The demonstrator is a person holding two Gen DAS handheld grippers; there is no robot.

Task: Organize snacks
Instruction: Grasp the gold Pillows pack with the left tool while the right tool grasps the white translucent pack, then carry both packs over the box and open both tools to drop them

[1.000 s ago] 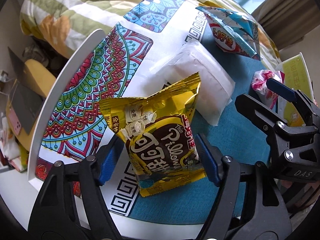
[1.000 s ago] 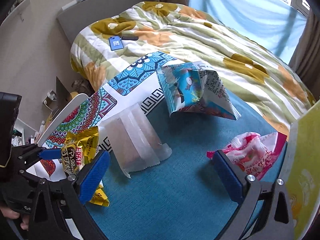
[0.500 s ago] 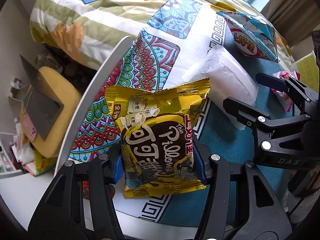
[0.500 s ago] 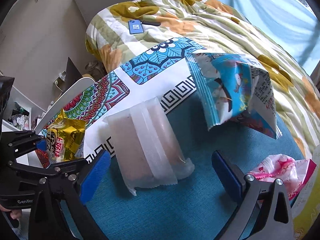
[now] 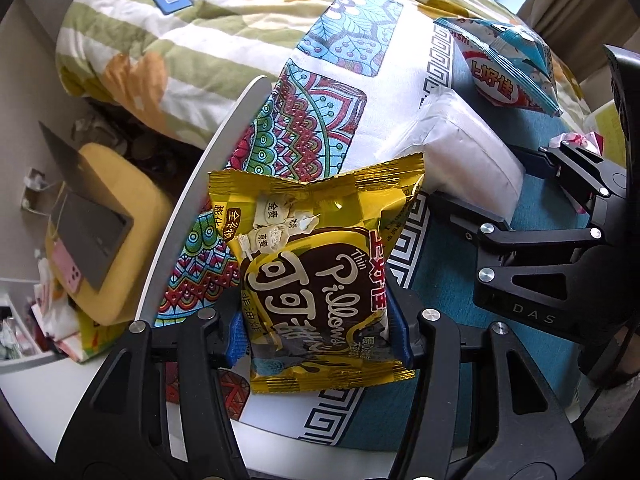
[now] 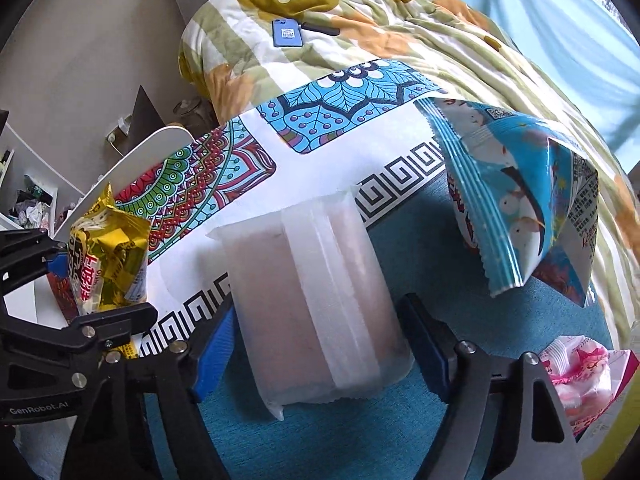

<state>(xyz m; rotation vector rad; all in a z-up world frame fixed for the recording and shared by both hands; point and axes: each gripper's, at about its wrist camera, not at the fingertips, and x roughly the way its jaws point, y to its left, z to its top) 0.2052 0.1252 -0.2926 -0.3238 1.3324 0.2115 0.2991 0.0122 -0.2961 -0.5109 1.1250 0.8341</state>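
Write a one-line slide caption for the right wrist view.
Right tool open around a frosted white packet on the patterned cloth, with the yellow snack bag clamped in the left tool.

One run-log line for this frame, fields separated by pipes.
left gripper shut on yellow snack bag | right gripper open, straddling white packet | blue bag untouched

A bed under a floral quilt (image 6: 400,40) fills the space ahead of the claws, with a blue phone (image 6: 286,33) lying on it. Far right hangs a pale blue curtain (image 6: 560,40) lit by daylight; left stands a grey wall (image 6: 80,40).
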